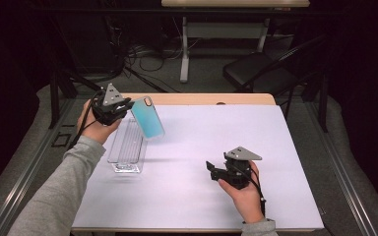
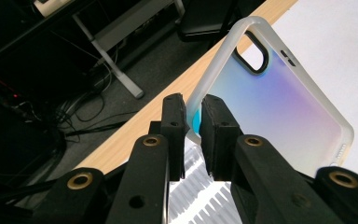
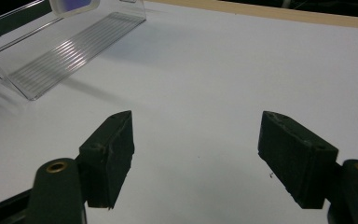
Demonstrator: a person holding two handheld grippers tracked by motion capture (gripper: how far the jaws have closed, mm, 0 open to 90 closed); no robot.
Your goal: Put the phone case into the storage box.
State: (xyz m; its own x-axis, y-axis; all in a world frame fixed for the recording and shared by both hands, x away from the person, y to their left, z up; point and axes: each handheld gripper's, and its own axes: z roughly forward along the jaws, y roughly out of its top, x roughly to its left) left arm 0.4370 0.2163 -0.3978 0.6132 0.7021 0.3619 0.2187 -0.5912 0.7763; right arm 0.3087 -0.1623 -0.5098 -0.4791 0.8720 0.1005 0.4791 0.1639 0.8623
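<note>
Nearest, right tool [image 1: 215, 169], pads spread wide and empty, parked low over the white table [image 1: 216, 147], presumably waiting clear of the work; clear plastic tray [image 1: 127, 145] lying at the left, open side up, likely the case's bed; phone case [image 1: 147, 117] tilted above it, pinched by its rim edge in the clenched left tool [image 2: 193, 116], keeping its face untouched.

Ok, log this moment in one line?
left gripper: shut on iridescent blue phone case, lifted over clear plastic tray | right gripper: open, empty, over white table
</note>
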